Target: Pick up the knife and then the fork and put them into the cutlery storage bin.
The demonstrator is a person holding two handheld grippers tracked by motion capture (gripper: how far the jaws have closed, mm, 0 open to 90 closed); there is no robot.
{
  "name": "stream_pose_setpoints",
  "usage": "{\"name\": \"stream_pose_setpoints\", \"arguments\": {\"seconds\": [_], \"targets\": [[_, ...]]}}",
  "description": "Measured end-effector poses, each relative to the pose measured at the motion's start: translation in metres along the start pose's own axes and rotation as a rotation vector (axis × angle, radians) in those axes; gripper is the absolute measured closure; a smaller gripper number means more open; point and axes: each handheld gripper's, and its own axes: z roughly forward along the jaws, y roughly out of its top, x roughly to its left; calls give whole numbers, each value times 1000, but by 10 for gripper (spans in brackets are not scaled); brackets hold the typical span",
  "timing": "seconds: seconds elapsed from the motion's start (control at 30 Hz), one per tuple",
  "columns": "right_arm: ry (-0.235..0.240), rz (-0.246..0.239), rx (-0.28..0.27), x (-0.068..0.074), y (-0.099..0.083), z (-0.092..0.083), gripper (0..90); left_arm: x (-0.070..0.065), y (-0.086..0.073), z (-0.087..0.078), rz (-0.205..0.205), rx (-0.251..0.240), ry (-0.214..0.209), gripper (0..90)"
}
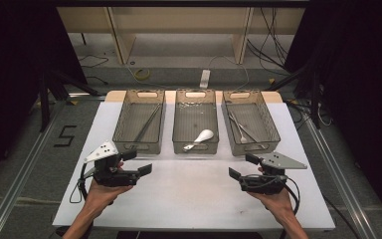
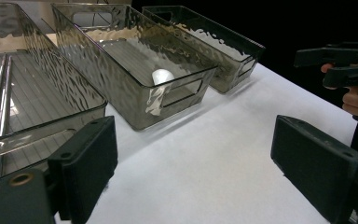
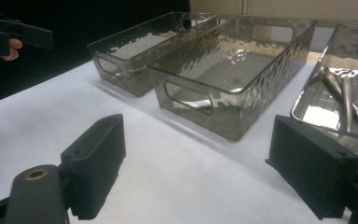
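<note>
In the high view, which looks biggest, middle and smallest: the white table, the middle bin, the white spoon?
1. white table
2. middle bin
3. white spoon, lying inside that bin

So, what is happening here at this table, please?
A person holds a hand-held gripper in each hand above a white table, and neither one grips anything. The left hand-held gripper and the right hand-held gripper both have their jaws open, near the front of three clear bins. The left bin holds thin metal rods, the middle bin holds a white spoon, and the right bin holds metal utensils. Nothing has been picked up yet.
</note>
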Motion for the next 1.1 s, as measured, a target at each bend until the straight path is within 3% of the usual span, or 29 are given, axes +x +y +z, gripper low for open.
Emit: {"name": "stream_pose_setpoints", "arguments": {"seconds": [0.5, 1.1], "targets": [[-20, 23, -8, -2, -15, -11, 189, -2, -1, -1, 9, 12, -5, 126], [-43, 31, 47, 1, -27, -15, 170, -7, -4, -1, 21, 14, -17, 118]]}}
